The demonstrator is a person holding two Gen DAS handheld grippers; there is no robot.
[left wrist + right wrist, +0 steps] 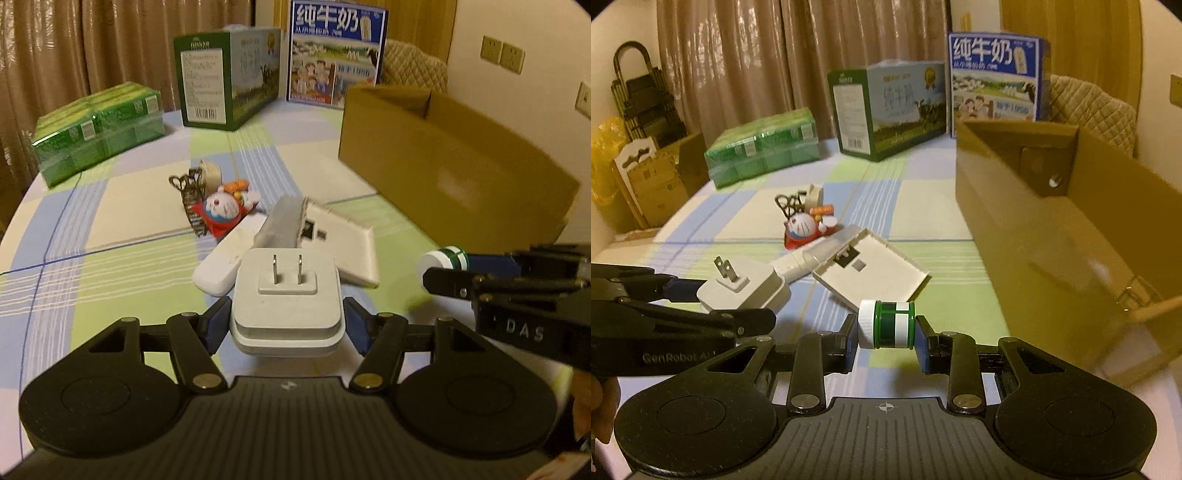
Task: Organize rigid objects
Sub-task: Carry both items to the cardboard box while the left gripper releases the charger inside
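At right of both frames sits the open cardboard box [1052, 221], the likely drop spot; that's a guess from the task. Right gripper [885, 326], lower centre of its view, is clamped on a small green-and-white jar [886, 325] with a white cap; the jar's long axis lies sideways across the jaws, cap toward frame left. Box opening lies up and right of that jar, with the near wall between, so the right hand looks nearer. Left gripper [287, 317], lower centre of its own view, is part-way open and gripping a white plug adapter [287, 299] by its sides, prongs pointing up and away. For it, the box sits upper right, well apart, with the right gripper in between. On the checked tablecloth [110, 206], the remaining pile: white remote [225, 266], flat white panel [343, 240], cartoon figurine [221, 212].
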